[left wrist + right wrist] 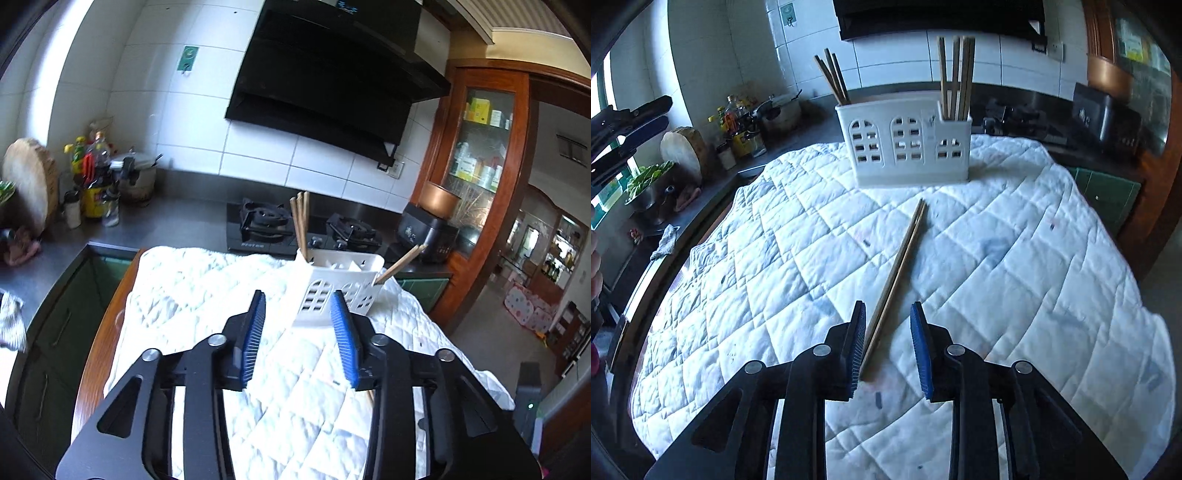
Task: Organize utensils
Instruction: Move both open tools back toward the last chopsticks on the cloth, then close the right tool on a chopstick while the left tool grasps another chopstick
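Now right tool (888, 343) agape astride chopsticks (899, 266) (unpinched).

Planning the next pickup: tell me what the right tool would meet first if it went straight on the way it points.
Probably the pair of chopsticks lying on the quilted cloth: their near end sits between the open right tool pads. Further on stands the white holder. Depth is unclear.

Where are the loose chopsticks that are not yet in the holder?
In the right wrist view the loose chopsticks lie on the white quilt, in front of the white holder, with their near end between the open right gripper fingers.
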